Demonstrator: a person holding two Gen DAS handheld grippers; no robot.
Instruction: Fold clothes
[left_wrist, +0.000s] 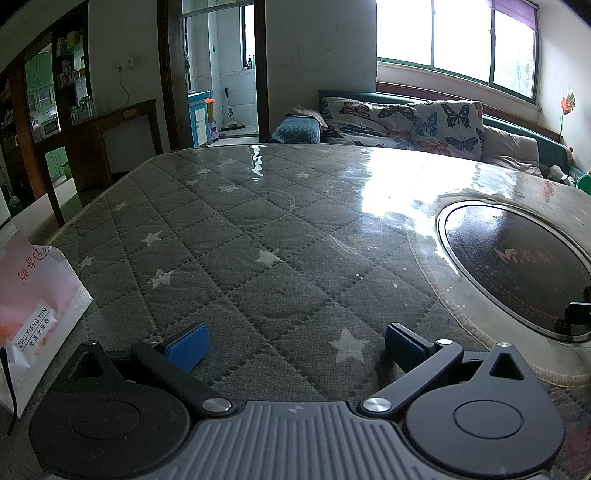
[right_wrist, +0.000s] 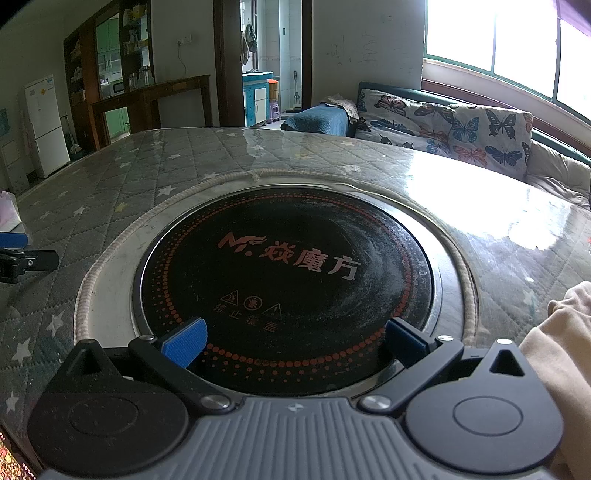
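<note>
A beige garment (right_wrist: 561, 354) lies at the right edge of the right wrist view, on the table beside my right gripper. My right gripper (right_wrist: 295, 345) is open and empty, low over the black round cooktop (right_wrist: 288, 288). My left gripper (left_wrist: 295, 347) is open and empty, low over the grey star-quilted table cover (left_wrist: 229, 258). The left gripper's blue-padded finger also shows at the left edge of the right wrist view (right_wrist: 14, 242). No garment shows in the left wrist view.
The cooktop (left_wrist: 517, 273) is set into the table with a braided rim (right_wrist: 110, 254) around it. A pink tissue pack (left_wrist: 33, 314) stands at the table's left edge. A butterfly-print sofa (left_wrist: 402, 125) lies behind the table, a dark wooden cabinet (left_wrist: 110, 136) at the left.
</note>
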